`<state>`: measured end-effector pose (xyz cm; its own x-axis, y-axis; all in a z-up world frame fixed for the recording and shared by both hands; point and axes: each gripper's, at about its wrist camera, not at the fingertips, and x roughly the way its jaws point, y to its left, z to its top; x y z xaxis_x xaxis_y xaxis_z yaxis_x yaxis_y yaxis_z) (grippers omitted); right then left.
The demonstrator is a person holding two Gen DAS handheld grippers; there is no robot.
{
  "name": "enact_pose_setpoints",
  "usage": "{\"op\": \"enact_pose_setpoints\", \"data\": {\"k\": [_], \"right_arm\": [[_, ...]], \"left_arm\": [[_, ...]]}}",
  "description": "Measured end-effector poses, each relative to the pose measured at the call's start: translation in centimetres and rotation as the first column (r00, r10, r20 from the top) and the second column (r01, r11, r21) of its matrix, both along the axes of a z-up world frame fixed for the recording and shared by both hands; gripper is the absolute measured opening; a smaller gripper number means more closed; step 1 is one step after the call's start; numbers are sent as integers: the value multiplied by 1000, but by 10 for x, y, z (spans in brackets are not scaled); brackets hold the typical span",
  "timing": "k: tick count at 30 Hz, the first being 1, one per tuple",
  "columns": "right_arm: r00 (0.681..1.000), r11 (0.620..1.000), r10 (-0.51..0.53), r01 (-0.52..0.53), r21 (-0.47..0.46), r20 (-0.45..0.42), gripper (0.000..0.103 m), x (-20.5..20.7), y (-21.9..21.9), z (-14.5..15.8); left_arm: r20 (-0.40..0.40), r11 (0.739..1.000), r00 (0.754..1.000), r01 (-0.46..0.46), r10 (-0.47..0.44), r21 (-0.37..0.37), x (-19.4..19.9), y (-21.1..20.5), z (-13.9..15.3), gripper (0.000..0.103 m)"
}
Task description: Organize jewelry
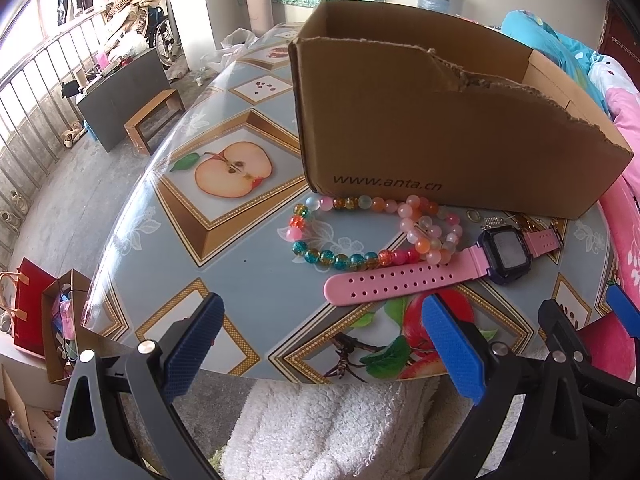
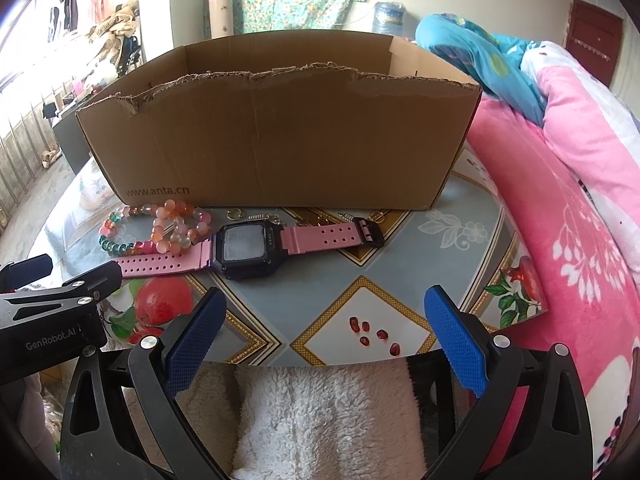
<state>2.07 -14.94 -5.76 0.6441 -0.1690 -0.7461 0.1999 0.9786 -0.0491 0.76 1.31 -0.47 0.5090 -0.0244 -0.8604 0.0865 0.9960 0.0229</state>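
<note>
A pink-strapped watch (image 1: 420, 272) with a black square face (image 2: 246, 249) lies on the table in front of a torn cardboard box (image 1: 420, 120), also in the right wrist view (image 2: 280, 140). A multicoloured bead bracelet (image 1: 320, 254) and a pink-orange bead bracelet (image 1: 434, 232) lie left of the watch (image 2: 172, 226). Small gold rings and chain pieces (image 2: 312, 218) lie at the box's foot. My left gripper (image 1: 320, 344) is open and empty, near the table's front edge. My right gripper (image 2: 324, 340) is open and empty, just right of it.
The round table (image 1: 240, 248) has a fruit-print cover. A pink blanket (image 2: 580, 240) borders its right side. A white fleece (image 2: 332, 420) lies below the front edge. A small wooden stool (image 1: 154, 118) and a dark cabinet (image 1: 120, 92) stand on the floor at left.
</note>
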Motion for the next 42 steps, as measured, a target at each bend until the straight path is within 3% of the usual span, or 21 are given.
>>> {"op": "enact_pose_setpoints", "data": {"k": [23,35,40,42], "right_arm": [[1000,1000,-10,10,8,15,95,-1,-4,-2],[992,998,51,-53,15,113,95,-8,-10,5],[982,992,115,-122,36,150,79,-3,-4,12],[979,986,145,-155,58,144,63,4,-4,12]], "left_arm": [[8,999,999,32,-32,-21,1,7,-10,97],[176,987,978,134,-117,-92,3,30,0,97],[238,986,960,163,-151,-33,6,28,3,97],[251,985,954,171,-166,0,7,25,2,96]]}}
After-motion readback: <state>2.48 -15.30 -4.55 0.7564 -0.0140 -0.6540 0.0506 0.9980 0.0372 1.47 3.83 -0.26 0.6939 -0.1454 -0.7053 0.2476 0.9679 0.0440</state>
